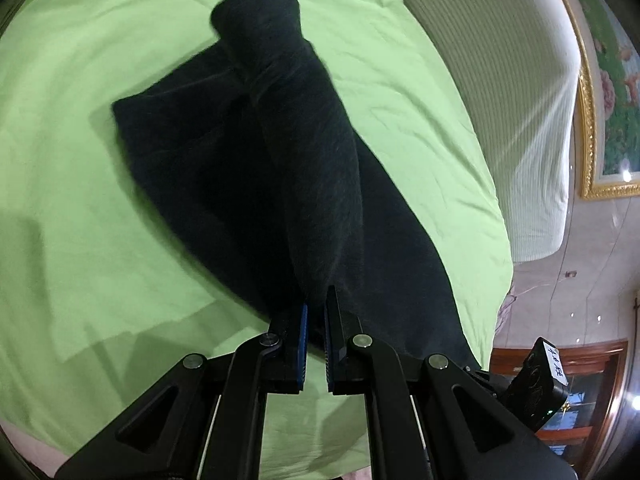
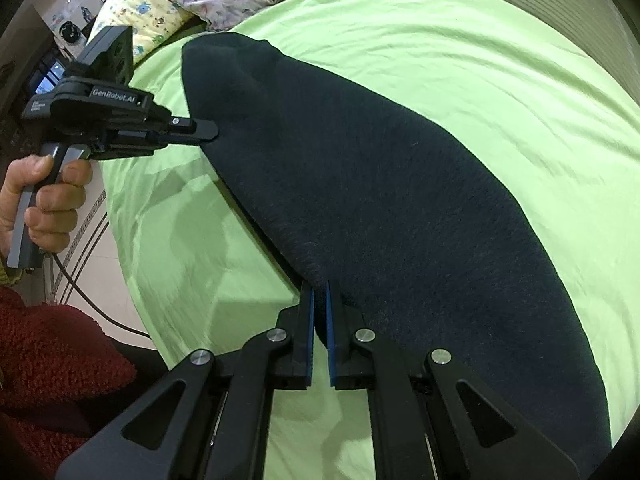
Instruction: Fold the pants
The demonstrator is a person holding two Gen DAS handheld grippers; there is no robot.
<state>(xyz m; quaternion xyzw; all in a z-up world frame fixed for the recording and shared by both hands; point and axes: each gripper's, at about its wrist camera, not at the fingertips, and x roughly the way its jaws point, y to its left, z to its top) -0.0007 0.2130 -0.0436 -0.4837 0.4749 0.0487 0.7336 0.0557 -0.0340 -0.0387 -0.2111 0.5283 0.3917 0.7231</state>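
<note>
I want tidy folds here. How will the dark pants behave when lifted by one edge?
The dark pants will probably go floppy: they drape in soft creases over the green sheet. The fuzzy surface suggests fair grip. With the left gripper and right gripper pinching separate edges, sag between seems likely.

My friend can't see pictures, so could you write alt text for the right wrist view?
Dark pants lie on a green bedsheet, their near edge pinched by the right hand-held gripper. At left, a hand holds the left hand-held gripper, also shut on the fabric's edge.
</note>
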